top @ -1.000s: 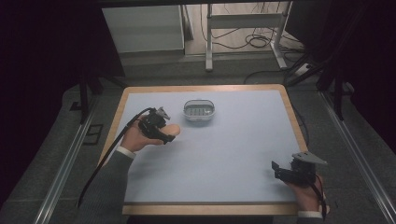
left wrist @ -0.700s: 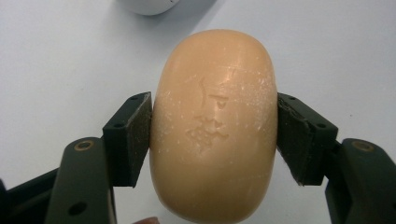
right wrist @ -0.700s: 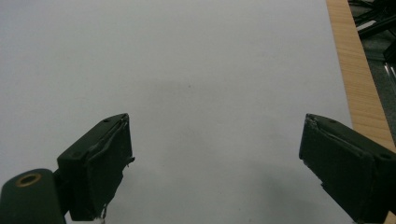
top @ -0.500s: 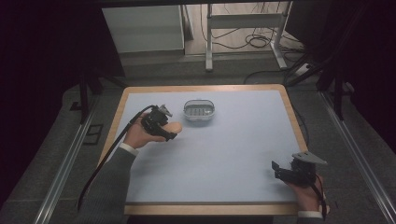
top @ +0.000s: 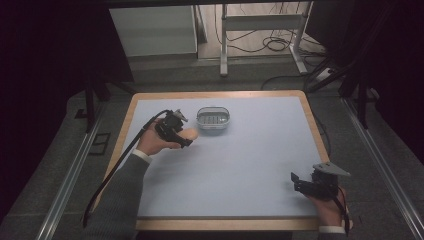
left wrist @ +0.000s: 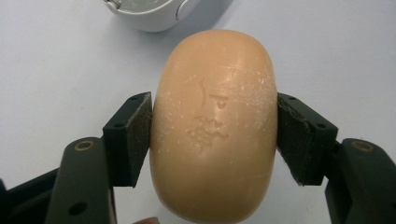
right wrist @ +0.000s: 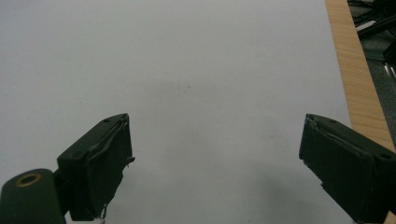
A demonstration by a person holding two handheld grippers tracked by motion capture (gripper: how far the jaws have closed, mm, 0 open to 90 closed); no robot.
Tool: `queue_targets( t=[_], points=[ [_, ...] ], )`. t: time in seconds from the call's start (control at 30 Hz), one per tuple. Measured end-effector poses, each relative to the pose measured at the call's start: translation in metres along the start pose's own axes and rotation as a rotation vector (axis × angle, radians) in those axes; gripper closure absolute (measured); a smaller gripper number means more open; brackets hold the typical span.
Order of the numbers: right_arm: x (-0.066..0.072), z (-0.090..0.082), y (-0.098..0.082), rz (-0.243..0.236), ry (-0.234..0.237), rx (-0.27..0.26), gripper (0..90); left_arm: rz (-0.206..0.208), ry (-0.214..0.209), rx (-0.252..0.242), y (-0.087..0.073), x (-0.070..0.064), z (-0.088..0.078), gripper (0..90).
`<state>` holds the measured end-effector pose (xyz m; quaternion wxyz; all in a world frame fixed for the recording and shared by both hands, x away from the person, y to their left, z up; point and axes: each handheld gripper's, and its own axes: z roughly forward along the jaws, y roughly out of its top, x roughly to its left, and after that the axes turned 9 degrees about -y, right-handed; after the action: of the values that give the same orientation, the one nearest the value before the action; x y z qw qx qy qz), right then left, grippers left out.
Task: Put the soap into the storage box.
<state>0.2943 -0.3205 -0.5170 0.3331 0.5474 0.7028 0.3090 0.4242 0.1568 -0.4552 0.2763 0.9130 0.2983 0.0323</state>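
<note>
An oval peach-coloured soap bar [left wrist: 214,126] sits between my left gripper's [left wrist: 215,135] two black pads, which press on both its sides. In the high view that left gripper [top: 187,136] holds the soap bar [top: 190,134] just left of a white soap dish [top: 213,119] with a grey slotted insert. The dish's rim [left wrist: 154,14] shows at the top of the left gripper view. My right gripper [top: 296,181] rests at the table's near right corner, and its jaws [right wrist: 217,163] stand wide apart over bare table.
The table [top: 250,160] has a pale blue-white top with a wooden edge [right wrist: 355,74]. Behind it stand a desk frame [top: 260,30] and loose cables on the floor. A black cable trails from the left gripper off the table's left side.
The left hand has shifted the soap slightly toward the dish. The right hand has stayed where it was.
</note>
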Motion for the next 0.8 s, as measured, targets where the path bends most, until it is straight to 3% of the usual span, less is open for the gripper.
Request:
queue_targets(
  t=[0.8],
  points=[
    [-0.001, 0.000, 0.000, 0.000, 0.001, -0.002, 9.3, -0.005, -0.005, -0.015, 0.013, 0.006, 0.004, 33.1]
  ],
)
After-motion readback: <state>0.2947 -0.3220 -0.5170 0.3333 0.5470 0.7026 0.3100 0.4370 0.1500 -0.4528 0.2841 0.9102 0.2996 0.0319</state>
